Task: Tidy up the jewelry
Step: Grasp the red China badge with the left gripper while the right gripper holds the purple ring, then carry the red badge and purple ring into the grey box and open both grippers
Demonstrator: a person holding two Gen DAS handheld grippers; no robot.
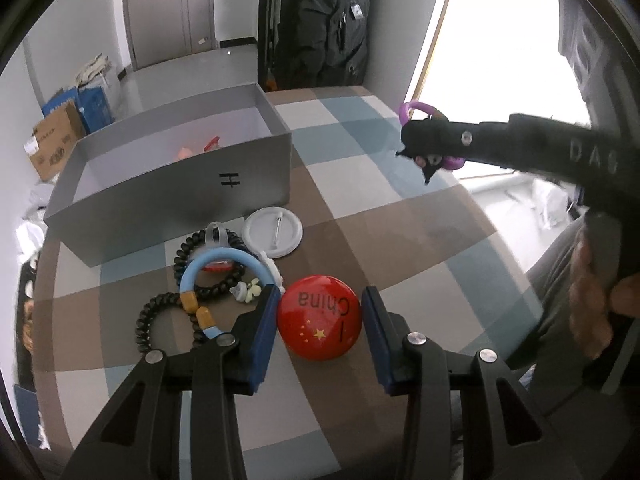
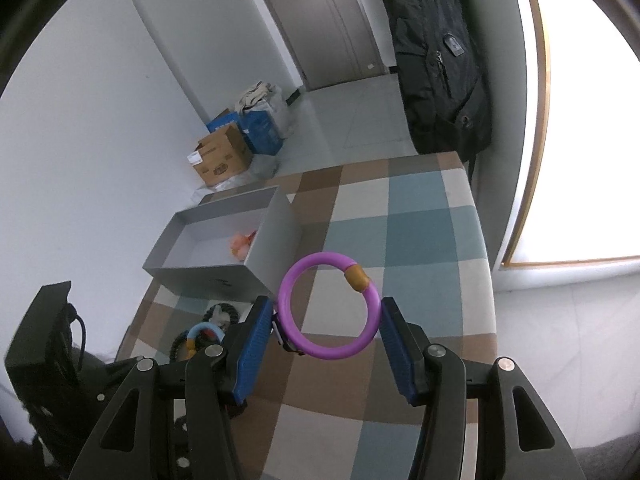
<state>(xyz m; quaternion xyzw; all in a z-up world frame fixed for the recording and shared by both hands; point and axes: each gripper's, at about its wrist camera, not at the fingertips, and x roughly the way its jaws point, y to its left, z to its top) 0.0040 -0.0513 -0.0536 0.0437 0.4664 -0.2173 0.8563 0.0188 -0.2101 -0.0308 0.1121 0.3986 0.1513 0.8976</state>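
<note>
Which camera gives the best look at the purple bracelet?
The right wrist view: the purple bracelet shows as a whole ring with its gold bead, held between the right gripper fingers. The left wrist view shows only purple bits peeking out around that gripper.

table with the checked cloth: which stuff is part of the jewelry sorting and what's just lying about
Job: purple ring bracelet in right gripper; grey open box; red China badge; blue ring bracelet.

Lying about: brown cardboard carton; black hanging coat.
</note>
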